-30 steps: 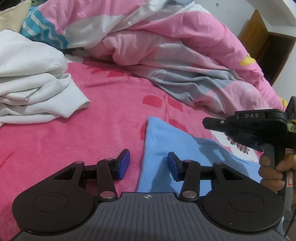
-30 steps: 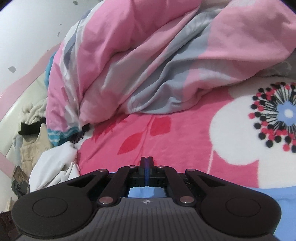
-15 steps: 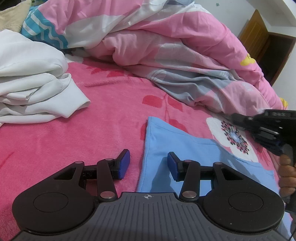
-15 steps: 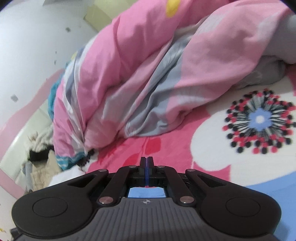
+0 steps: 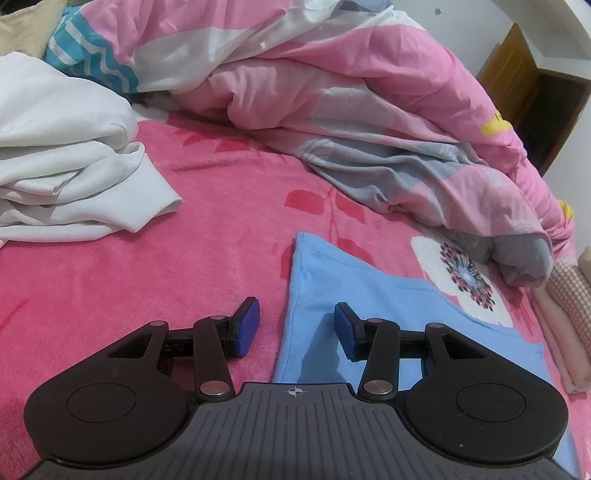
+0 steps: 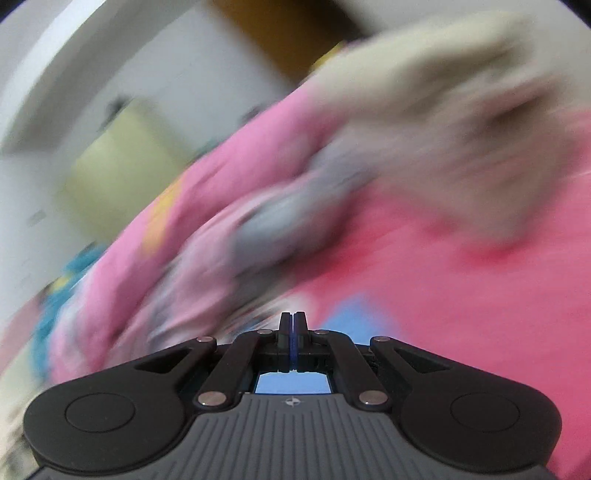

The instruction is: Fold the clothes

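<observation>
A pink fleece blanket [image 5: 110, 280] with red leaf shapes and a white flower patch [image 5: 465, 280] covers the bed. Across its far side lies a bunched quilt [image 5: 332, 92] in pink, grey and white, with a teal striped part at the upper left. Beyond it, at the upper right, stands a brown wooden door [image 5: 517, 70] against a white wall [image 5: 461, 22]. The right wrist view is heavily blurred.
</observation>
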`<action>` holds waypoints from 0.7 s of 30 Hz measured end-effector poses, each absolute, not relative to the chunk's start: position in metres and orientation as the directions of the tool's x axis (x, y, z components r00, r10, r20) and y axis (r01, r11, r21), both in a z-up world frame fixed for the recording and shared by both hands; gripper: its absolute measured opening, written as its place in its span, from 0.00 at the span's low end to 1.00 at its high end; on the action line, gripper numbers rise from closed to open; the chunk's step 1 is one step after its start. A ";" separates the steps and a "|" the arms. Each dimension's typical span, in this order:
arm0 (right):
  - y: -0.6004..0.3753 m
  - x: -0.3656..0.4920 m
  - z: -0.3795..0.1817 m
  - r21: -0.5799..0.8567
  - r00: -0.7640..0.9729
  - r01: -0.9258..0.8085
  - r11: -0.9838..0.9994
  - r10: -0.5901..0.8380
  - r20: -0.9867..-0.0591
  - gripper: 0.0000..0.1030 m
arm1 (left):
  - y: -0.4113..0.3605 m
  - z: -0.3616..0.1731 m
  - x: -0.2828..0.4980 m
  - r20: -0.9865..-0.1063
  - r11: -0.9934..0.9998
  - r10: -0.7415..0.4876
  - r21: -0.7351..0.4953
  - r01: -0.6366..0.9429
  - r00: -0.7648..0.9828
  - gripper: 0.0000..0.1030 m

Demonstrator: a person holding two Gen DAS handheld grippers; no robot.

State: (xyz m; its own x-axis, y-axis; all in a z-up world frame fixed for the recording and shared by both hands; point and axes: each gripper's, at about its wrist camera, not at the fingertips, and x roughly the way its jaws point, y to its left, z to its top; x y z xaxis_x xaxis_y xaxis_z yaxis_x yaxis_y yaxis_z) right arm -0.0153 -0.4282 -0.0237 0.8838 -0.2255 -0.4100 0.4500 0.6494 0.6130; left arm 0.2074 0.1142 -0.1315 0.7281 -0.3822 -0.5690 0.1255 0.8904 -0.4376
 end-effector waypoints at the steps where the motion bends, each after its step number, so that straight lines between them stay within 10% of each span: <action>1: -0.442 -0.042 -0.024 0.599 0.845 0.530 0.600 -0.315 -0.432 0.01 | 0.114 -0.132 0.207 -0.569 0.891 -0.381 -0.436 0.126 0.729 0.44; 10: -0.473 -0.137 -0.042 0.520 0.618 0.780 0.347 -0.555 -0.557 0.03 | 0.113 -0.132 0.207 -0.568 0.898 -0.373 -0.421 0.130 0.734 0.44; 21: -0.264 0.153 -0.010 0.360 0.803 -0.098 0.928 0.287 -0.522 0.13 | 0.114 -0.132 0.207 -0.572 0.898 -0.374 -0.420 0.131 0.730 0.44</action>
State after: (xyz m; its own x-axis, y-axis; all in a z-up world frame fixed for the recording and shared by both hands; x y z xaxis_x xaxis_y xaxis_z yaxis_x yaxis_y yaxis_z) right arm 0.1535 -0.2636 -0.0103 0.8034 0.2870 -0.5217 -0.0976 0.9278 0.3601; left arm 0.2074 0.1136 -0.1319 0.7302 -0.3740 -0.5717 0.1314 0.8981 -0.4197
